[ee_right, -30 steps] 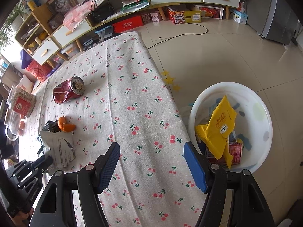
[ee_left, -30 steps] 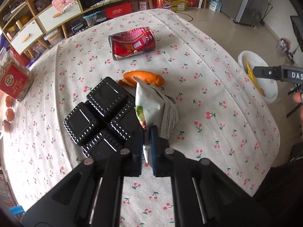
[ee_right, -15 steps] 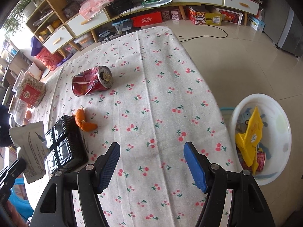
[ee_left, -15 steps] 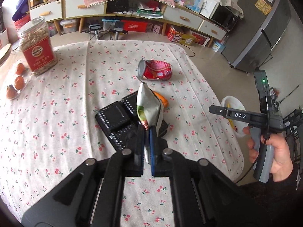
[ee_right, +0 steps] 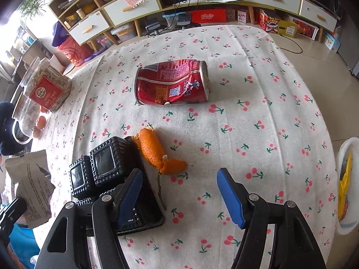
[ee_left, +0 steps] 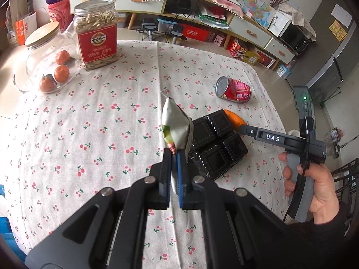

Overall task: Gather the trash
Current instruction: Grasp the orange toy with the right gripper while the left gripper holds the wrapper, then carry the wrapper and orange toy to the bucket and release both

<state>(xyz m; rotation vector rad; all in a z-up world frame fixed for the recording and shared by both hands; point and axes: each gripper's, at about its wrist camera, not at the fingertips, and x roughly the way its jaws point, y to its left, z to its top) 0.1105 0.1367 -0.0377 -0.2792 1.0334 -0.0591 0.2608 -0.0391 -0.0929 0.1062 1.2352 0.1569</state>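
Note:
My left gripper [ee_left: 174, 157] is shut on a crumpled snack wrapper [ee_left: 177, 123], held clear above the cherry-print tablecloth [ee_left: 101, 116]. The wrapper [ee_right: 31, 183] also shows at the far left of the right wrist view. My right gripper [ee_right: 179, 179] hangs over the table with its jaws closing and nothing pressed between them. An orange peel [ee_right: 157, 152] lies just ahead of its fingertips. Its left finger is over a black plastic tray [ee_right: 101, 165]. A dented red can [ee_right: 172, 83] lies on its side further back. A hand holds the right gripper [ee_left: 242, 130] beside the tray [ee_left: 215, 143].
A white bin [ee_right: 345, 179] holding a yellow wrapper stands on the floor past the table's right edge. A seed jar [ee_left: 96, 33] and a tipped glass jar with oranges [ee_left: 44, 62] stand at the table's far left. Shelves and drawers line the back wall.
My right gripper has swung from over the bin to low over the peel and tray. My left gripper has rolled and carried the wrapper up and away from the tray.

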